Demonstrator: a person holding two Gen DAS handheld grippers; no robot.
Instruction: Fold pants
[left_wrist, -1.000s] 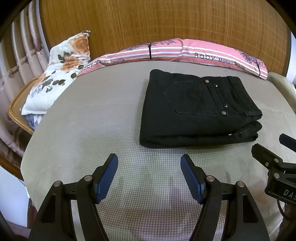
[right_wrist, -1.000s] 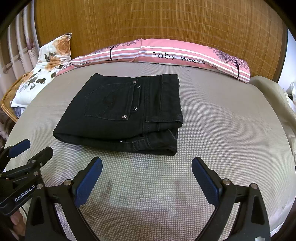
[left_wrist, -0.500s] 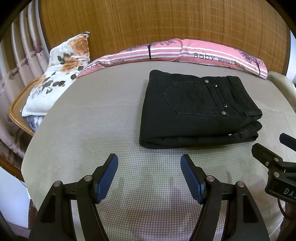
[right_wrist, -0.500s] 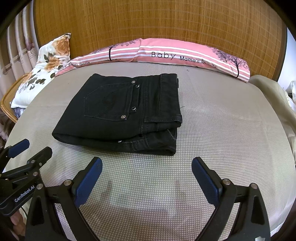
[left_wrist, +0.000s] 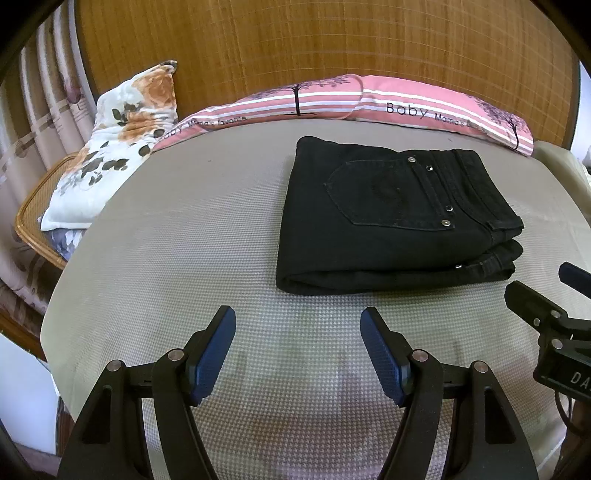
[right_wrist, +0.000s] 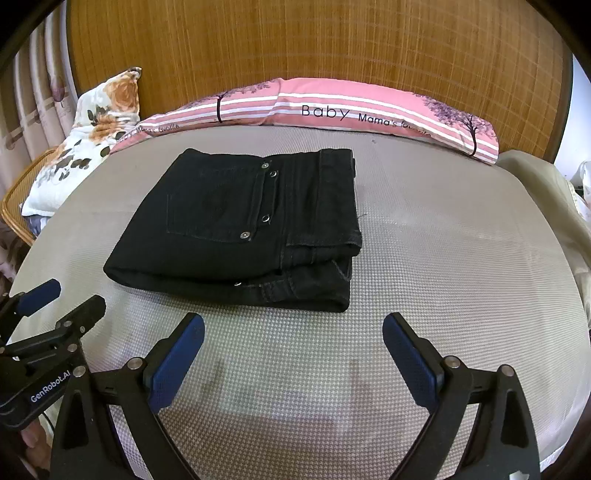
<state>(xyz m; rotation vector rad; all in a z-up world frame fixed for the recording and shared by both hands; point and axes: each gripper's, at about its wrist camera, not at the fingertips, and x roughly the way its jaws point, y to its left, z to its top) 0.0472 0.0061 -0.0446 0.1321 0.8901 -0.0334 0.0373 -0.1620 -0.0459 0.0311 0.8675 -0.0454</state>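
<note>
Black pants (left_wrist: 391, 218) lie folded in a compact rectangle on the grey bed mat (left_wrist: 192, 236), back pocket up; they also show in the right wrist view (right_wrist: 251, 225). My left gripper (left_wrist: 297, 325) is open and empty, held above the mat in front of the pants' left part. My right gripper (right_wrist: 293, 332) is open and empty, in front of the pants' right end. Neither touches the pants. Each gripper shows at the edge of the other's view.
A long pink striped pillow (right_wrist: 332, 110) lies along the bamboo headboard (right_wrist: 314, 44). A floral pillow (left_wrist: 114, 155) rests at the left over a wicker chair (left_wrist: 33, 214). A beige cloth (right_wrist: 543, 192) lies at the bed's right edge.
Almost nothing: the right wrist view has shifted very slightly. The pants and the left gripper have not moved.
</note>
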